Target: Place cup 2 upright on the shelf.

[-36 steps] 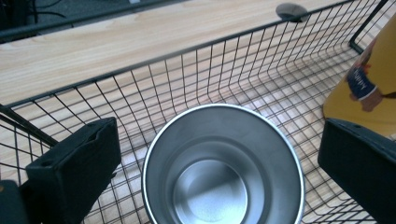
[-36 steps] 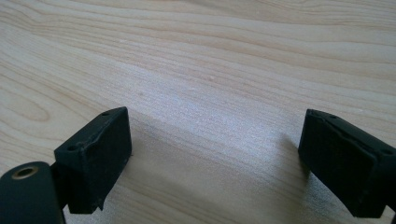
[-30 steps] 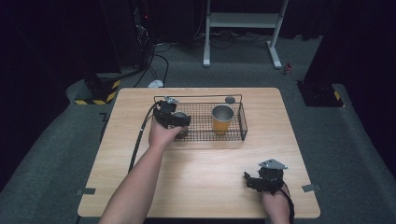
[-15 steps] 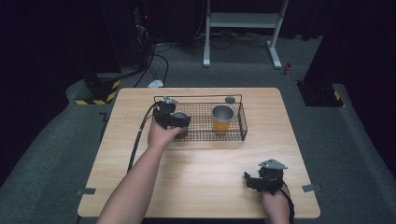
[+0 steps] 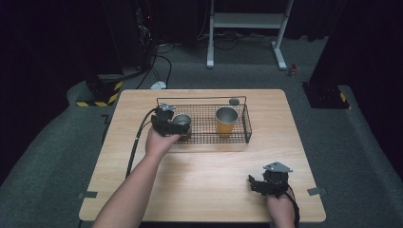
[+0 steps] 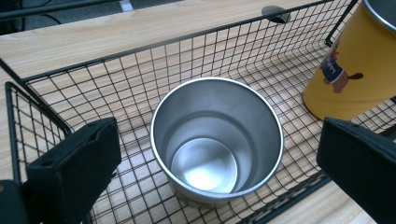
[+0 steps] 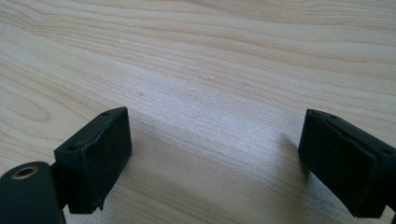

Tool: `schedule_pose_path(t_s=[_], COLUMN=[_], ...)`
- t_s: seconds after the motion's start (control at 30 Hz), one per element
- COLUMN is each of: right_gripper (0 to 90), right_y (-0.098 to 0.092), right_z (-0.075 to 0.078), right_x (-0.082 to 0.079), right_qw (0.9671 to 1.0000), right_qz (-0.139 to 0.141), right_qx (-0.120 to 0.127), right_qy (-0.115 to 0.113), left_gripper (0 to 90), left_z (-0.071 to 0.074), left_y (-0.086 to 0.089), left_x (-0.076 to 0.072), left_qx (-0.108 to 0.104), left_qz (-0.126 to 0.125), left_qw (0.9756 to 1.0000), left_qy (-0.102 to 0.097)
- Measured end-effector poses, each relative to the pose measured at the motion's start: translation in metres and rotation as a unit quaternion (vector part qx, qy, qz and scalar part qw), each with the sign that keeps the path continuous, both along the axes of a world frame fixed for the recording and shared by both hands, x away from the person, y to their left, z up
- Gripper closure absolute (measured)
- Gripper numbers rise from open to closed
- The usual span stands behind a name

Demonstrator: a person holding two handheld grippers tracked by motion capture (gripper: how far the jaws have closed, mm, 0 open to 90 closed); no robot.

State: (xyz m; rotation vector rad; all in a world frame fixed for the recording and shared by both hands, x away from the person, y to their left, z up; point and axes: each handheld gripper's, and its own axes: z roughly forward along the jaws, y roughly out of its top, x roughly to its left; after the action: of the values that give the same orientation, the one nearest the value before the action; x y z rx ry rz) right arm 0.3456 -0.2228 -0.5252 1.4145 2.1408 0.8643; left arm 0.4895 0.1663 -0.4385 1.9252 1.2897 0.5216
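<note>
A silver metal cup [image 6: 217, 140] stands upright in the left end of a black wire basket [image 6: 70, 88]. My left gripper [image 6: 217, 144] is open, its jaws wide on either side of the cup without touching it. In the high view the left gripper [image 5: 174, 124] sits at the basket's [image 5: 247, 124] near-left corner beside the silver cup [image 5: 181, 119]. A yellow cup [image 5: 226, 121] with a cartoon print [image 6: 355, 65] stands upright in the right half of the basket. My right gripper [image 5: 257, 184] rests low at the table's near-right, open over bare wood [image 7: 215, 140].
A small dark round disc [image 5: 234, 101] lies on the wooden table [image 5: 209, 166] just beyond the basket's far rim. The left gripper's cable [image 5: 138, 137] trails along the table's left side. Dark floor and a metal stand [image 5: 247, 21] lie beyond the table.
My left gripper has drawn back slightly toward the left, and the silver cup now shows in front of it in the basket. The right gripper has not moved.
</note>
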Motion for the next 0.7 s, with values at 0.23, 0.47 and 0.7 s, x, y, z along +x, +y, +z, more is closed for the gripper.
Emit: schedule_pose_path(t_s=[0.23, 0.47, 0.7], right_gripper=[9.4, 9.3, 9.4], right_y=[0.000, 0.000, 0.000], right_z=[0.000, 0.000, 0.000], right_x=[0.000, 0.000, 0.000], right_qw=[1.0000, 1.0000, 1.0000], right_qz=[0.000, 0.000, 0.000], right_qx=[0.000, 0.000, 0.000], right_qy=[0.000, 0.000, 0.000], left_gripper=[0.6, 1.0, 1.3], left_z=[0.000, 0.000, 0.000], left_y=[0.007, 0.013, 0.019], left_x=[-0.010, -0.020, -0.032], left_qx=[-0.005, -0.007, -0.006], left_qz=[-0.006, -0.013, -0.017], left_qw=[1.0000, 0.9999, 0.9998], left_qy=[-0.004, -0.009, -0.013])
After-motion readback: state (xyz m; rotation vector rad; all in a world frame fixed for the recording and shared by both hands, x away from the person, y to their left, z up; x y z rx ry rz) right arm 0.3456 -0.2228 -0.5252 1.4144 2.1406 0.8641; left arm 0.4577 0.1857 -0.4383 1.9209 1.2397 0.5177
